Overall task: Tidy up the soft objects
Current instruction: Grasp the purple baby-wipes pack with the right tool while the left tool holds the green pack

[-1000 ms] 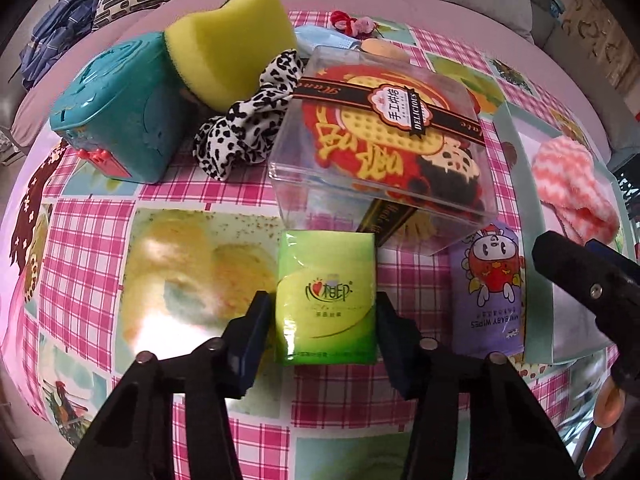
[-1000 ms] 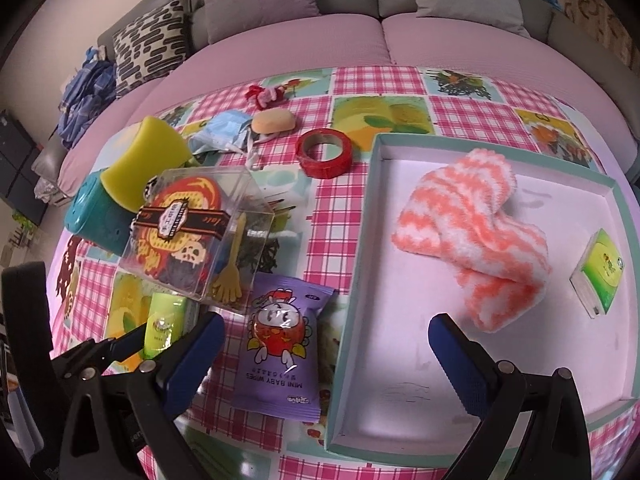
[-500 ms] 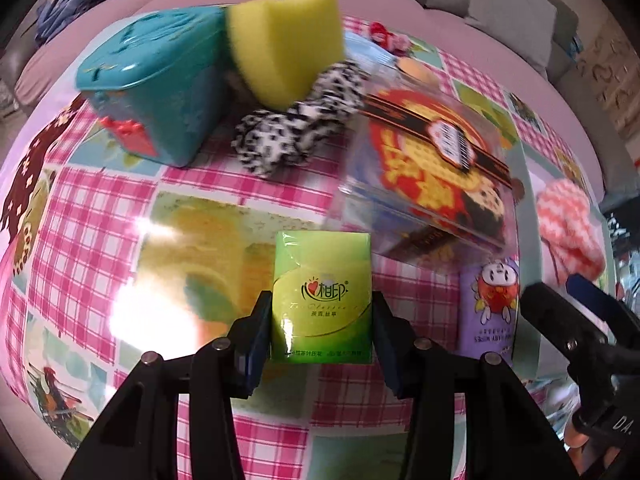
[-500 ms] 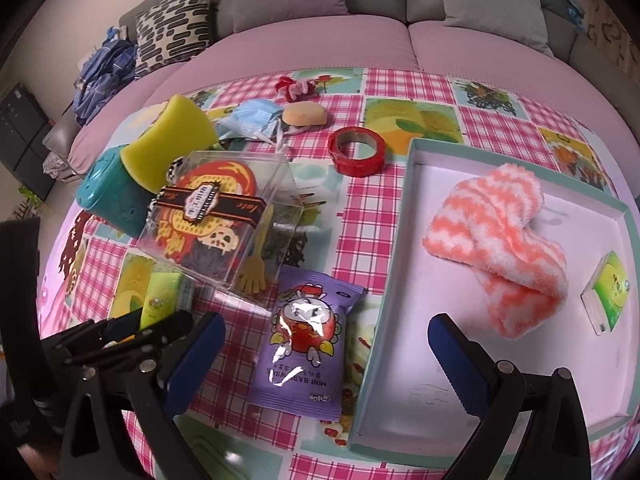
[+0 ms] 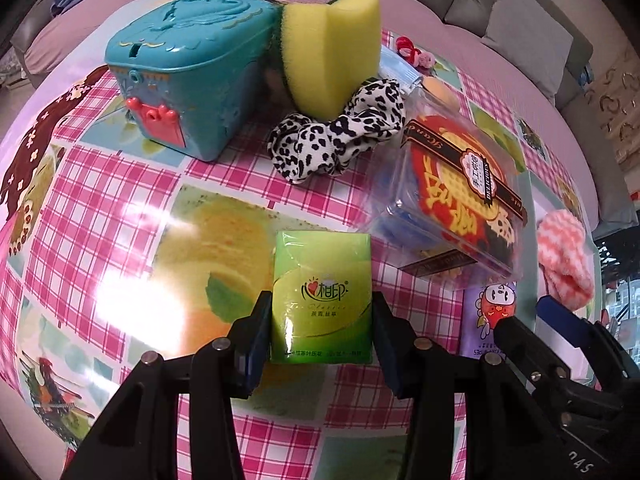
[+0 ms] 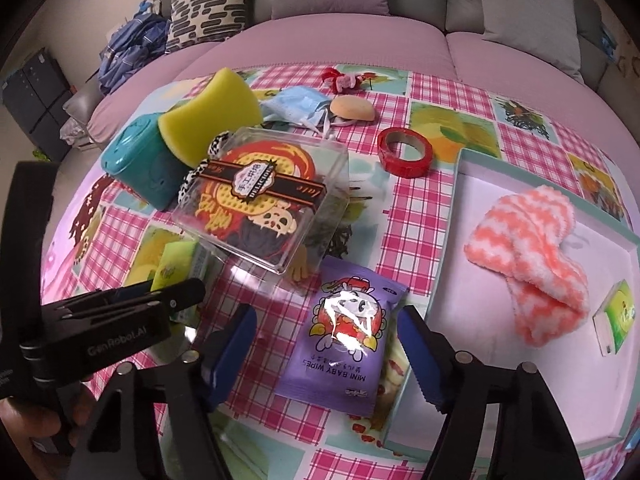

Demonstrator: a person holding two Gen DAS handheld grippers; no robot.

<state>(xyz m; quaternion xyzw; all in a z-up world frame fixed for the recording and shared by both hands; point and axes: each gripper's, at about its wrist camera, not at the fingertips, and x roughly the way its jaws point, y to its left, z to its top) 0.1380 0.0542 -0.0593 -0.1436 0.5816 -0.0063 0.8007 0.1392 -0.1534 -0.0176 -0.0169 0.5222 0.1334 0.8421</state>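
Note:
My left gripper (image 5: 320,332) is shut on a green tissue pack (image 5: 322,296), held just above the checked tablecloth; the pack also shows in the right wrist view (image 6: 176,264). My right gripper (image 6: 326,356) is open, its jaws either side of a purple baby wipes pack (image 6: 348,336). A white tray (image 6: 452,300) at right holds a pink striped fluffy sock (image 6: 528,248) and a second green tissue pack (image 6: 618,316). A yellow sponge (image 5: 332,52) and a leopard scrunchie (image 5: 340,132) lie behind.
A teal plastic box (image 5: 184,68) stands at back left. A clear plastic box with a red design (image 6: 268,196) sits mid-table. A red tape roll (image 6: 404,152), a blue face mask (image 6: 296,106) and a small bun-shaped thing (image 6: 354,108) lie farther back. A sofa runs behind.
My left gripper closed on the green tissue pack and lifted it slightly, swinging left. My right gripper narrowed and moved left over the purple wipes pack.

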